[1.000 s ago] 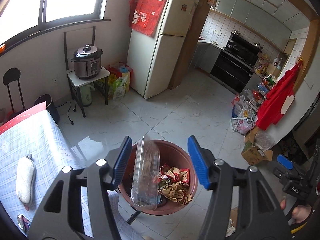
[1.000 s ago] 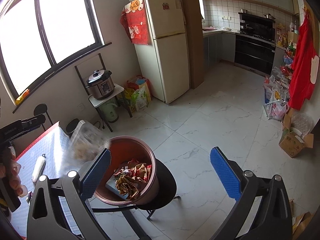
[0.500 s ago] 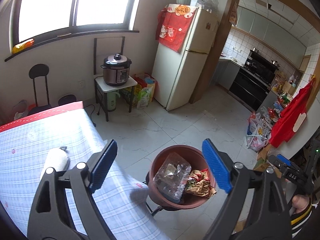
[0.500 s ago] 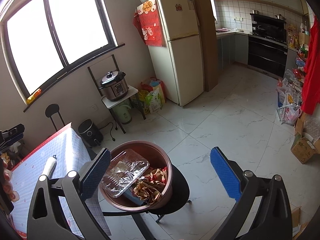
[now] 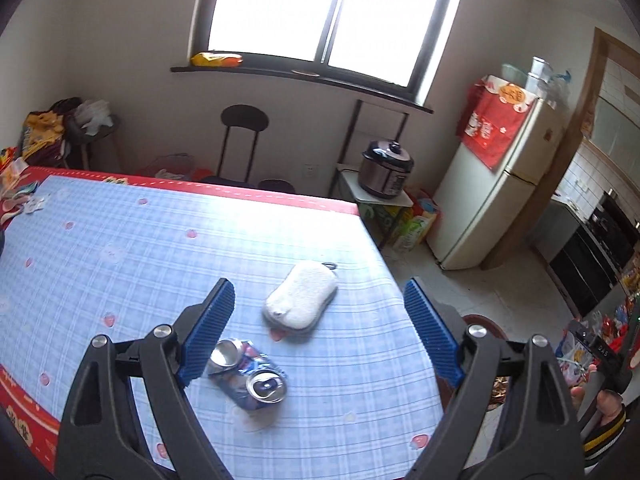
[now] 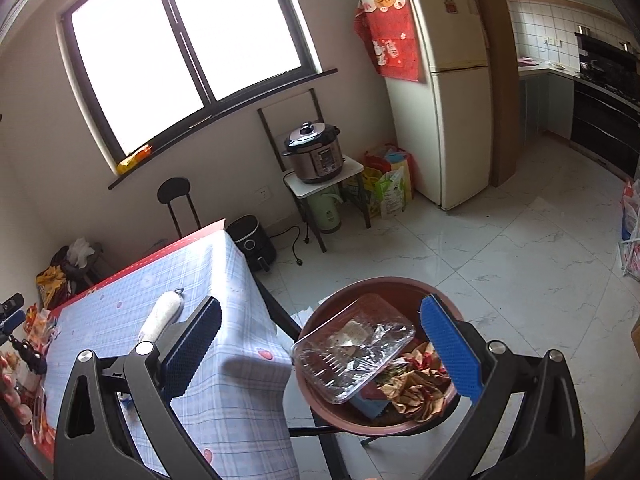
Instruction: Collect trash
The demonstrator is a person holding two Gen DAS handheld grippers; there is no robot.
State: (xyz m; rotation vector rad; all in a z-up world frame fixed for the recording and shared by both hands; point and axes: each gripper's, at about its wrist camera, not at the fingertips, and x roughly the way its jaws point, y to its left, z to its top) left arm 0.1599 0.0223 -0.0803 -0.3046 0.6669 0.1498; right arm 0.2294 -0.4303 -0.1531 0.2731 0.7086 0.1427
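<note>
1. Done so far, judging by the bin (image 6: pixel 320 404): a clear tray (image 6: pixel 352 354) lies on top of crumpled wrappers (image 6: pixel 412 388) inside it
2. Left to collect: a crushed can (image 5: pixel 250 376) lies on the counter (image 5: pixel 120 248), near a white sponge (image 5: pixel 302 300)
3. Left tongs (image 5: pixel 320 334) hang wide open and empty above the can
4. Right tongs (image 6: pixel 320 350) are wide open and empty, over the bin beside the counter

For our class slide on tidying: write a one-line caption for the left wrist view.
Open left gripper above a crushed can and white sponge on the checked tablecloth.
</note>
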